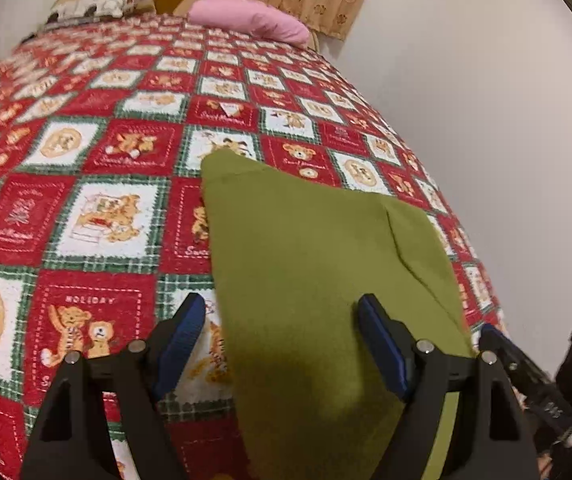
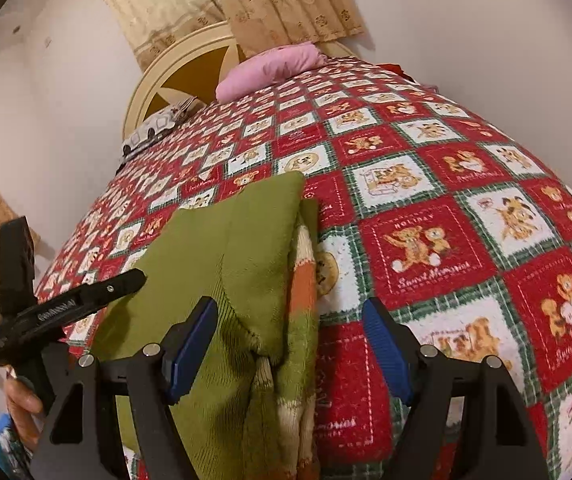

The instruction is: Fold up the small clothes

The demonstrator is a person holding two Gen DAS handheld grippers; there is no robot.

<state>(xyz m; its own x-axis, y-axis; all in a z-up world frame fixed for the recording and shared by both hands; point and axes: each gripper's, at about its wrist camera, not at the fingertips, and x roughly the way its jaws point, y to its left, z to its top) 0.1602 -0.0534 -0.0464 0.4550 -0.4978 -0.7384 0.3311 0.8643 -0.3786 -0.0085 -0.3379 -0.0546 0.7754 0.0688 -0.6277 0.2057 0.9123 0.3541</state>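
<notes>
A small olive-green knitted garment (image 1: pixel 306 260) lies on the bed, folded over, with cream and orange stripes showing along its right edge in the right wrist view (image 2: pixel 246 272). My left gripper (image 1: pixel 282 332) is open, its blue-padded fingers straddling the garment's left edge near the bed's front. My right gripper (image 2: pixel 290 340) is open above the garment's near right part, where the striped side (image 2: pixel 304 292) shows. The left gripper's body (image 2: pixel 66 308) appears at the left of the right wrist view.
The bed is covered by a red, white and green teddy-bear quilt (image 1: pixel 98 152). A pink pillow (image 1: pixel 250 18) and a patterned pillow (image 1: pixel 94 6) lie by the headboard. A white wall (image 1: pixel 486 120) runs along the bed's right side.
</notes>
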